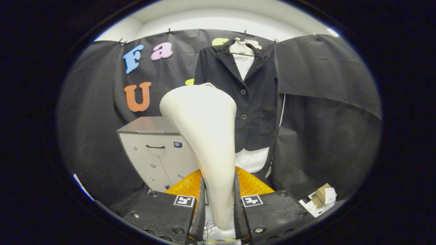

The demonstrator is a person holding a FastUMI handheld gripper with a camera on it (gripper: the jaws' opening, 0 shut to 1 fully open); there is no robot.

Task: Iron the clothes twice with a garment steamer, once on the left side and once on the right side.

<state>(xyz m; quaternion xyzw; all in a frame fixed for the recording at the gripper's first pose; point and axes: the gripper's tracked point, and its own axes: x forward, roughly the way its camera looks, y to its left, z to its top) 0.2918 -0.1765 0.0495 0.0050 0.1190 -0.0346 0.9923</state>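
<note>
Hand-held gripper [218, 200] around garment steamer [204, 136]

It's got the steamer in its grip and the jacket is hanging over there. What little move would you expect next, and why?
Probably a push forward toward the jacket. The gripper is shut on the steamer's handle, with its wide head raised upright between the fingers, but the jacket hangs on its hanger beyond it, apart from the head. Closing that gap likely comes before any stroke down one side.

Black cloth wall [327, 102]; grey drawer cabinet [153, 149] against it; white ceiling [221, 13] above.
</note>
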